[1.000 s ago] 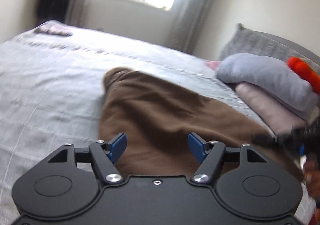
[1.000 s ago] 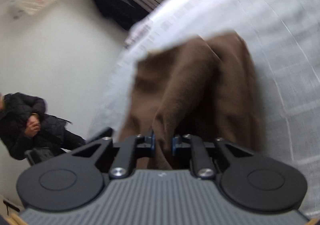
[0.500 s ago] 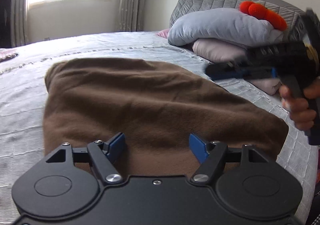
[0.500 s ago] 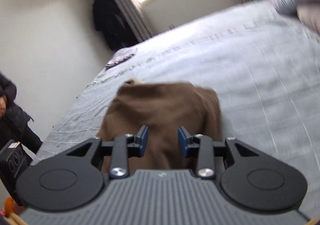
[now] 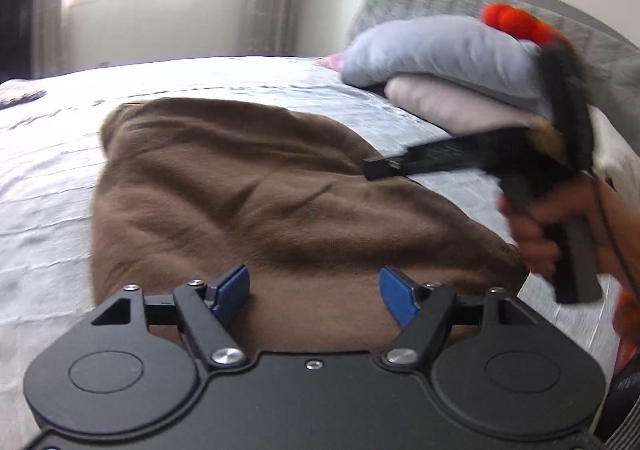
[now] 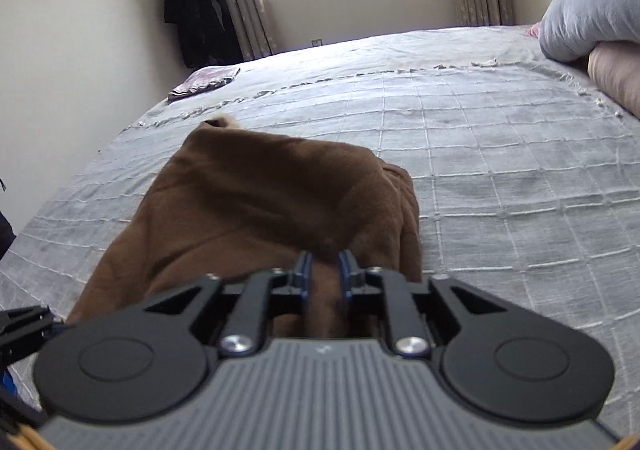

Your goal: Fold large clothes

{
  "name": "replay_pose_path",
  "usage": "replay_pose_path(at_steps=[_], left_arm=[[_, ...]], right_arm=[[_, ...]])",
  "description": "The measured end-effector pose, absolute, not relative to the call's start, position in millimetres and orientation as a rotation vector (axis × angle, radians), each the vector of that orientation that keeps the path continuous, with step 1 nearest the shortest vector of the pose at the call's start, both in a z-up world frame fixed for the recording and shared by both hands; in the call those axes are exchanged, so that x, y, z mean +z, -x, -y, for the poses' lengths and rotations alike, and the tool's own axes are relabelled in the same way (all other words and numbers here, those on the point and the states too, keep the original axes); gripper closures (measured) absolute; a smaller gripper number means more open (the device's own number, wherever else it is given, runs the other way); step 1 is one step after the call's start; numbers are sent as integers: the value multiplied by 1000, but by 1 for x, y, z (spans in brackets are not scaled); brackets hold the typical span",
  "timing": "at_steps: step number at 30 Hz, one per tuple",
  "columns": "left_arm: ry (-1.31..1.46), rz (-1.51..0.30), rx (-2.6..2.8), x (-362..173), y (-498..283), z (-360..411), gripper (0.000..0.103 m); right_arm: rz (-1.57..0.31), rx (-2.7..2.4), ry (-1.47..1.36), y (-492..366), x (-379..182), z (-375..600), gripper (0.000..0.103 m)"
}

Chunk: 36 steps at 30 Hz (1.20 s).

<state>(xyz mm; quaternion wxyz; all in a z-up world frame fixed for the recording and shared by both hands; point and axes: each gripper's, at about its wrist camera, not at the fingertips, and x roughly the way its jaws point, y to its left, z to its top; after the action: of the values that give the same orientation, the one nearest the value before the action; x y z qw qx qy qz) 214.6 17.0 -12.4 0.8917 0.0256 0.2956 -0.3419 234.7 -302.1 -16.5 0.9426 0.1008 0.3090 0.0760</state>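
Observation:
A brown fleece garment (image 5: 260, 194) lies folded on the grey bedspread (image 5: 48, 170). It also shows in the right wrist view (image 6: 260, 202). My left gripper (image 5: 314, 290) is open and empty, low over the garment's near edge. My right gripper (image 6: 323, 270) has its jaws nearly closed on a fold of the brown cloth at the garment's near right side. In the left wrist view the right gripper (image 5: 376, 168) shows blurred, with its tip over the garment's right edge and a hand on its handle.
Stacked grey (image 5: 440, 46) and pink pillows (image 5: 448, 102) with a red object (image 5: 508, 20) on top sit at the headboard on the right. A small patterned cloth (image 6: 204, 82) lies at the bed's far left corner. A dark coat (image 6: 196, 10) hangs by the window.
My right gripper let go of the raised brown cloth, which dropped flat, then moved down to the garment's right side and closed on a fold. My left gripper stayed open over the near edge.

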Motion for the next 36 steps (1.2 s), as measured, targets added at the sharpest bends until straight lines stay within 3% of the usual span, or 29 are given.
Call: replay_pose_path(at_steps=[1,5,11,13,17,26,36], left_arm=[[-42,-618,-683,-8,-210,-19,23],[-30,-642,-586,6,-191,-27,21],[-41,-678,-442,16,-165,-35,18],[-34,-682,-399,19,-158,-39,6],[-38,-669,-309,23,-139,-42,0],[-89,-697,-124,15,-102,-47,0],[-59,-752,-119,2,-88,-47,0]], right_arm=[[-620,146,-194,-222,-9,301,45],[-592,125,-146,-185,6,295,43],[-569,93,-110,-142,20,280,21],[-571,69,-90,-132,23,274,15],[-574,18,-66,-108,24,262,2],[-641,-166,-32,-48,11,235,0],[-671,-196,-22,-36,-3,233,0]])
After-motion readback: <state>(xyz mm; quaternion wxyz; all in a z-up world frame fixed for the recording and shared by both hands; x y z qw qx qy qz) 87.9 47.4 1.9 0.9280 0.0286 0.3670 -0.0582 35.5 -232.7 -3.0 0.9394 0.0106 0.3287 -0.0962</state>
